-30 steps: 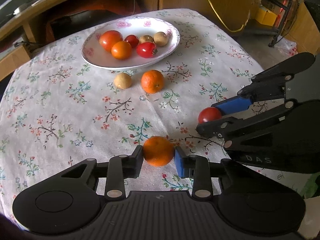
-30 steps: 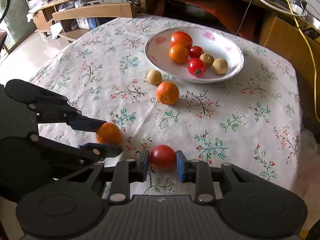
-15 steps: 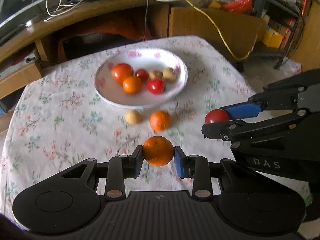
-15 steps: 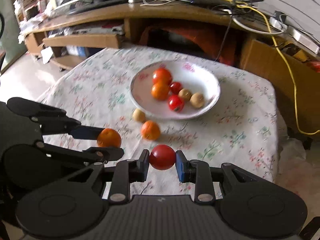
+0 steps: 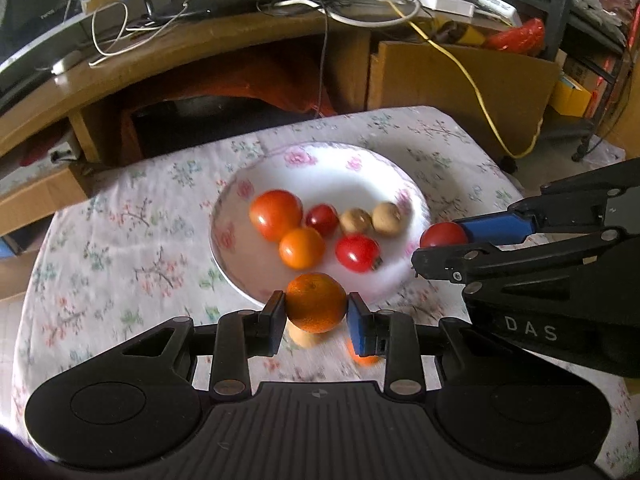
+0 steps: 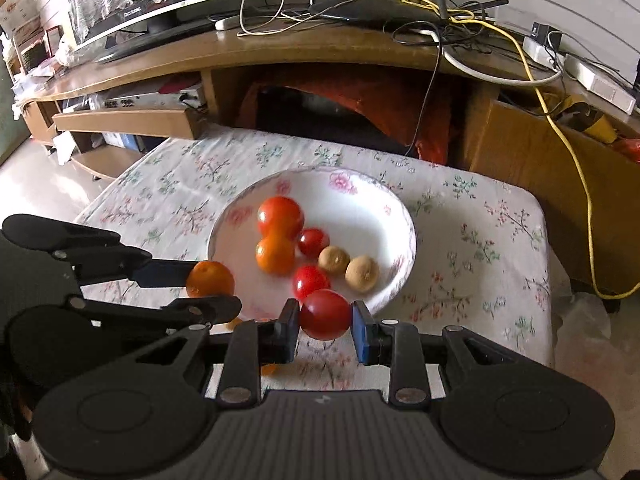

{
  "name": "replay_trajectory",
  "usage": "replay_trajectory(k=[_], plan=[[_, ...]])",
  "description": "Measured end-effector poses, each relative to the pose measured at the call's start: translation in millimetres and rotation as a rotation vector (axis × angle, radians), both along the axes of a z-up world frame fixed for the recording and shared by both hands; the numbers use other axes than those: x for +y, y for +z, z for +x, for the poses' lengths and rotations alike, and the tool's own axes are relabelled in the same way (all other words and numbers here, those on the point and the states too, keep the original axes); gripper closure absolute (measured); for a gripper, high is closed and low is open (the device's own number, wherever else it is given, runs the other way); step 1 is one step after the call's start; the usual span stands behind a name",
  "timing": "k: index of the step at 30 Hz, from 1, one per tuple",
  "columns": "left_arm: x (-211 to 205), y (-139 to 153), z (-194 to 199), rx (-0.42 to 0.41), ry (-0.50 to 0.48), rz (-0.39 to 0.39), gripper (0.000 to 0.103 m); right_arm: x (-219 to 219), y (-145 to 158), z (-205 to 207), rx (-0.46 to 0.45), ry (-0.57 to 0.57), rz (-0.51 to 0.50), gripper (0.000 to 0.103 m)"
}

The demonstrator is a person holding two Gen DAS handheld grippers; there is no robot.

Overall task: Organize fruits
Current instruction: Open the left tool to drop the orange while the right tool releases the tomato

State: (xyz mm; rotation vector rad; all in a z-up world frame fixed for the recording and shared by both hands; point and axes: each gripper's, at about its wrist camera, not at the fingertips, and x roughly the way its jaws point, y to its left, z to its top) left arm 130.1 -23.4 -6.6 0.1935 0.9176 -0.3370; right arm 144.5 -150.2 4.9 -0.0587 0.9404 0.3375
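Observation:
My left gripper [image 5: 316, 314] is shut on an orange [image 5: 316, 302], held in the air over the near rim of the white floral bowl [image 5: 320, 160]. My right gripper [image 6: 325, 326] is shut on a red tomato [image 6: 325, 314], raised at the bowl's near right edge. The same tomato [image 5: 443, 235] and right gripper show at the right of the left wrist view. The left gripper's orange [image 6: 210, 279] shows at the left of the right wrist view. Inside the bowl [image 6: 360, 196] lie several tomatoes, an orange and two brown fruits. Beneath the grippers, another orange [image 5: 362, 358] and a pale fruit [image 5: 302, 338] are partly hidden.
The bowl stands on a table with a floral cloth [image 5: 120, 240]. Behind the table runs a wooden desk [image 6: 280, 52] with a monitor, cables and a yellow cord [image 5: 472, 80]. A cardboard box [image 5: 460, 76] stands at the back right.
Both grippers have risen and moved forward toward the bowl, each still holding its fruit. The loose orange and pale fruit on the cloth now lie under the grippers.

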Motion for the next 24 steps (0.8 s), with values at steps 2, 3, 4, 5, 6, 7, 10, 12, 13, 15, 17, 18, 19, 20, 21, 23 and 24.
replay_trajectory(k=[2,3,4,5,6,7,10,12,13,15,17,18,19,20,21,23,24], plan=[[-1,-3,7,0.001,0.005,0.010,0.064,1,-4,8,0.004,-0.003,-0.004,0.073],[-2,-4,10,0.001,0.008,0.014,0.064,1,-5,12,0.006,-0.002,-0.006,0.073],[-2,-7,14,0.003,0.010,0.015,0.064,1,-7,16,0.009,-0.002,-0.006,0.073],[-2,-8,17,0.007,0.013,0.014,0.064,2,-8,19,0.012,-0.002,-0.006,0.073],[-1,-10,19,0.010,0.014,0.013,0.064,2,-10,22,0.015,-0.004,-0.005,0.073],[-1,-11,22,0.012,0.016,0.015,0.064,2,-12,25,0.020,-0.006,-0.004,0.073],[0,-14,27,0.014,0.018,0.024,0.064,5,-16,30,0.024,-0.007,-0.007,0.073],[1,-16,31,0.020,0.018,0.026,0.064,6,-18,32,0.029,-0.007,-0.008,0.073],[1,-17,32,0.022,0.019,0.027,0.064,6,-19,34,0.031,-0.007,-0.009,0.073],[1,-18,33,0.026,0.021,0.029,0.064,6,-20,35,0.034,-0.009,-0.010,0.073],[2,-19,33,0.027,0.023,0.032,0.064,6,-22,37,0.036,-0.010,-0.009,0.073],[1,-19,34,0.027,0.025,0.032,0.064,6,-22,37,0.036,-0.011,-0.008,0.073],[1,-20,34,0.028,0.026,0.030,0.064,6,-23,38,0.037,-0.012,-0.006,0.072],[1,-20,35,0.029,0.027,0.030,0.064,6,-23,38,0.038,-0.012,-0.007,0.072],[1,-21,35,0.030,0.028,0.031,0.064,6,-24,38,0.037,-0.013,-0.007,0.072],[1,-21,36,0.031,0.030,0.034,0.064,6,-25,39,0.038,-0.015,-0.007,0.072],[1,-22,36,0.031,0.030,0.037,0.064,6,-26,39,0.039,-0.017,-0.007,0.072]])
